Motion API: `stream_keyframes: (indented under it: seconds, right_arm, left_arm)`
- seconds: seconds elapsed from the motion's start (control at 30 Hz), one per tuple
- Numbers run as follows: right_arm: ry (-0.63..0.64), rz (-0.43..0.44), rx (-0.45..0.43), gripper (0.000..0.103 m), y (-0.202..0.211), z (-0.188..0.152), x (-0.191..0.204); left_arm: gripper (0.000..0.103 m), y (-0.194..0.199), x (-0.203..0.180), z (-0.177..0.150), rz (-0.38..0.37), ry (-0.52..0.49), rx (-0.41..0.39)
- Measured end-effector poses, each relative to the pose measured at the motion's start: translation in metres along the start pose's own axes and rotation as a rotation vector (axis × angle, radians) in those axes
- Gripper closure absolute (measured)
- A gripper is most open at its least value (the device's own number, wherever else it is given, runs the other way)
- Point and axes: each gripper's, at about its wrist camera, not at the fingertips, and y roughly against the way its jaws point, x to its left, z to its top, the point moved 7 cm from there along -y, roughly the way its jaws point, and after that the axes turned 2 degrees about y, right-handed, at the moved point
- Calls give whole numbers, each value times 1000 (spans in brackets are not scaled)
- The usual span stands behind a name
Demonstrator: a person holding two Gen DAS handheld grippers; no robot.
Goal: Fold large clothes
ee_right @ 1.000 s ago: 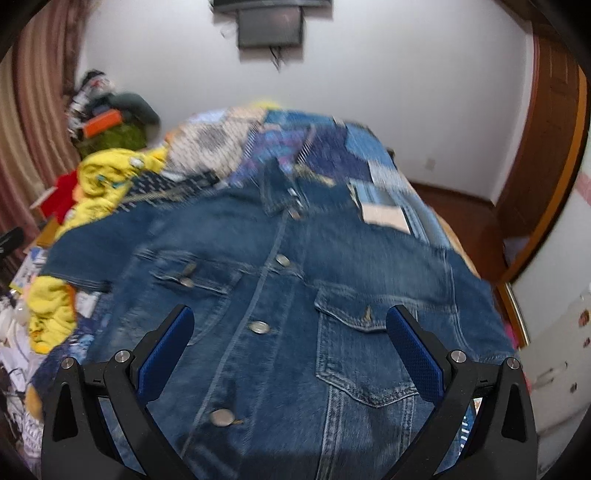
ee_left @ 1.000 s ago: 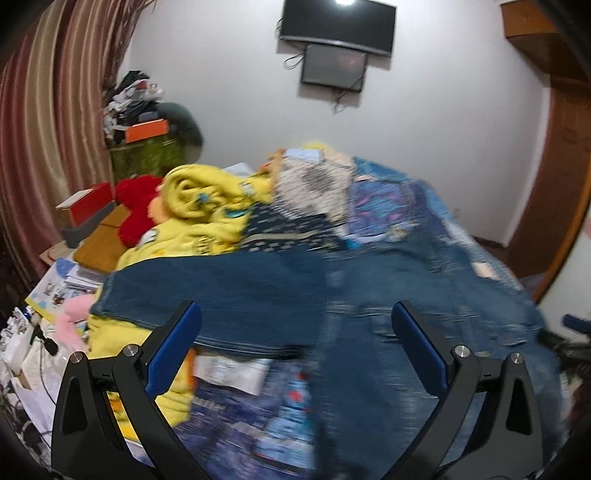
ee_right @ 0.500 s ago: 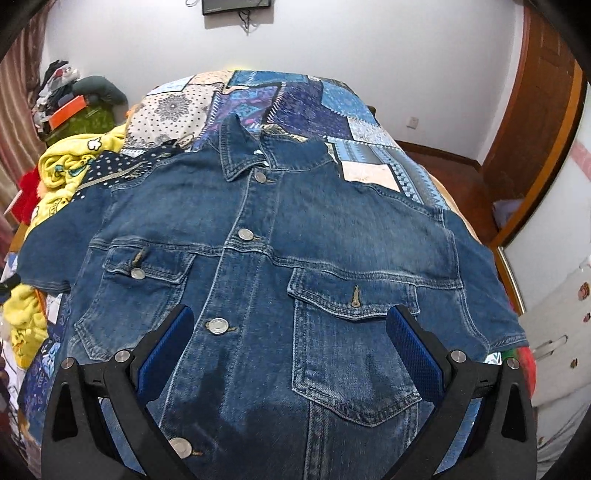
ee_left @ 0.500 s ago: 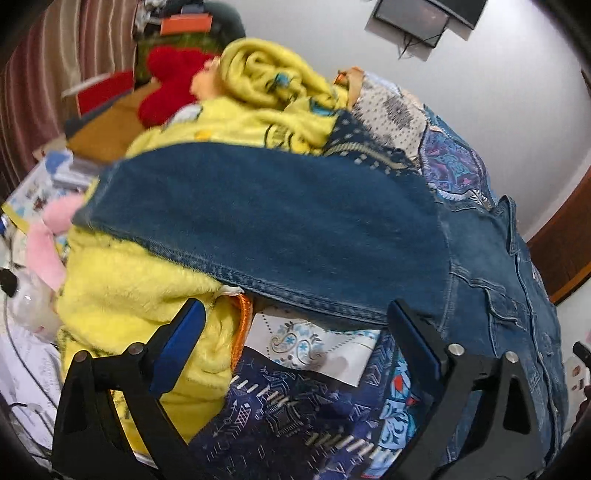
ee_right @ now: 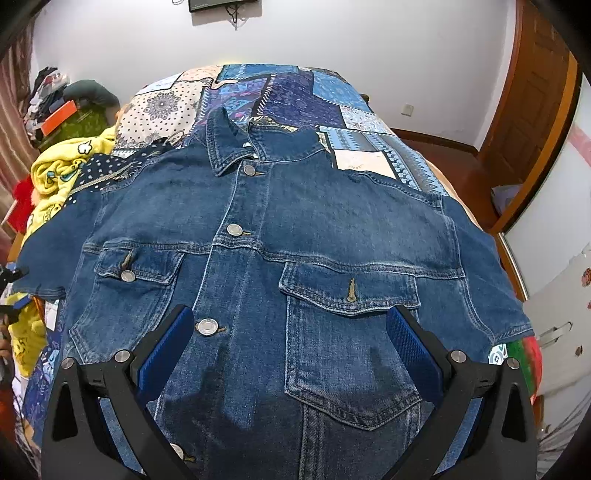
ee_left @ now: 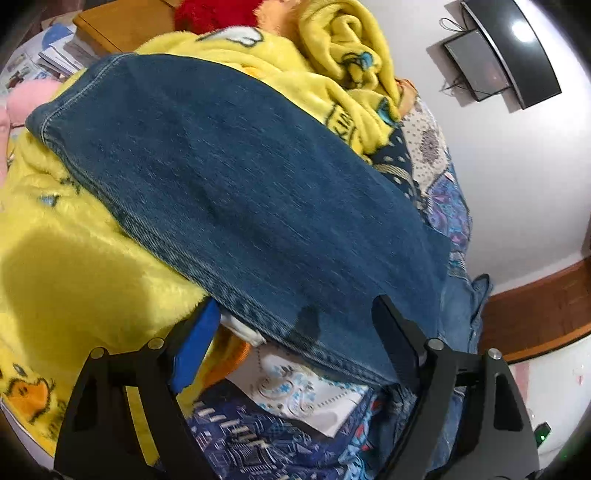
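Lying front-up and spread flat, the denim jacket [ee_right: 258, 229] covers the near part of a bed under a patchwork quilt [ee_right: 295, 92]; its collar points to the far end, its buttons are fastened down the placket, and a flap pocket sits on each side of the chest. Right gripper [ee_right: 291, 347]: poised above the lower front of the jacket, jaws spread wide and holding nothing, one blue pad beside the placket and the other over the right-hand pocket. Left gripper [ee_left: 291, 325]: also spread wide and empty, straddling the lower hem of the jacket's left sleeve [ee_left: 229, 184]; whether either finger touches the cloth cannot be told. That sleeve extends over a heap of yellow fleece blanket [ee_left: 74, 266] printed with cartoon ducks, which lies at the left edge of the bed. A white printed cloth [ee_left: 306, 395] shows just beneath the sleeve hem, between the fingers. Far left, in the right wrist view, a pile of clothes [ee_right: 48, 96] stands against a striped curtain [ee_right: 11, 122]. A dark screen [ee_right: 218, 3] hangs on the far white wall, and a wooden door [ee_right: 532, 99] stands at far right.
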Motion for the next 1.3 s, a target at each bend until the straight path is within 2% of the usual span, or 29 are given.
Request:
stream_keyframes:
  seconds: [0.07,0.17,0.27,0.3,0.33,0.43,0.5,0.57,0.7,0.83,0.9,1.03,1.07,1.2,1.3]
  right_arm:
    - [-1,2,2,0,0,0,0]
    - [0,4,0,0,0,0,0]
    - [4,-2,-4,0,1,0,0]
    - [7,-5,-4,0,1,-1,0]
    - [10,-7,-4,0,2,0,0]
    - [20,-17,-18,0,6,0,-1]
    - [21,-21,-34,0,11,4,-3]
    - [12,-15,-43,0,15,5,-5]
    - [-11,11,-58,0,23,5,-7]
    - [-27,29,-78,0,33,4,-9]
    - [-42,42,-90,0,39,3,-14]
    - [-61,45,-119,0,52,0,-28]
    - [-63,40,-129,0,55,-1,-32]
    - [-71,25,-148,0,62,-6,-49]
    - [-93,29,-146,0,64,-12,-64]
  left_arm:
    - [20,-6,6,4,24,27,3]
    - [31,-11,13,13,43,45,-9]
    - [52,-11,12,22,91,16,-31]
    - [67,-10,10,25,105,-1,-43]
    - [82,-4,5,29,161,-52,-81]
    - [86,13,-24,31,289,-227,-172]
    - [90,26,-50,31,331,-322,-225]
    - [91,39,-78,35,341,-393,-272]
    - [93,63,-152,34,264,-514,-352]
    - [93,68,-236,9,157,-650,-374]
    - [93,63,-267,-10,123,-713,-362]
    - [93,31,-334,-70,55,-879,-283]
    - [93,24,-341,-81,53,-906,-269]
    - [93,-24,-368,-152,1,-1005,-115]
    - [93,-62,-370,-200,26,-1069,-5]
